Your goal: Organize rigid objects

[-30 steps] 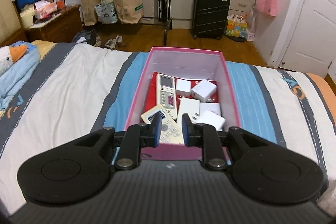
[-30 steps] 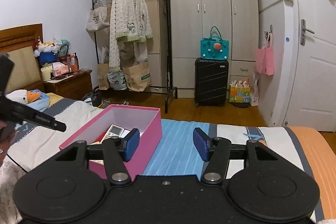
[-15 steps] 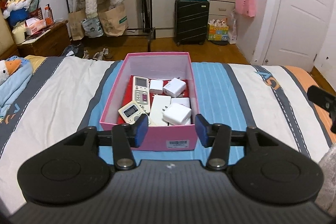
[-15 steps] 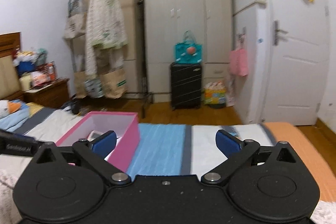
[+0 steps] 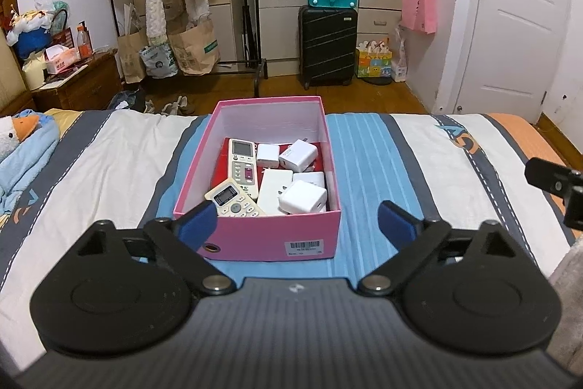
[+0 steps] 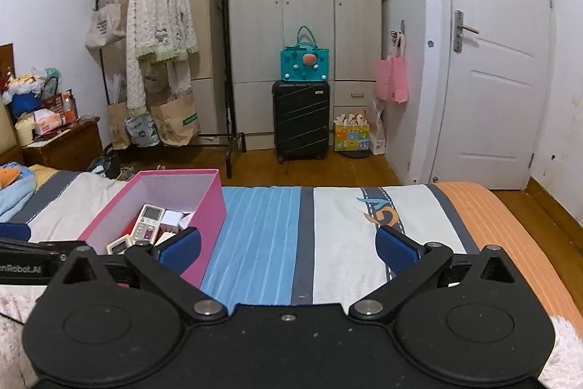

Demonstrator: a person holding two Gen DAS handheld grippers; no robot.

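A pink box sits on the striped bed. It holds two white remote controls, several white chargers and a red item underneath. My left gripper is open and empty, held back from the box's near wall. In the right wrist view the pink box is at the left, with a remote showing inside. My right gripper is open and empty, to the right of the box over the blue stripes.
The bed's striped cover spreads around the box. A blue plush toy lies at the left. Beyond the bed are a nightstand, a clothes rack, a black suitcase and a white door.
My left gripper has pulled back from over the box and opened wide. My right gripper has also opened wider and swung a little, with the box now further left.
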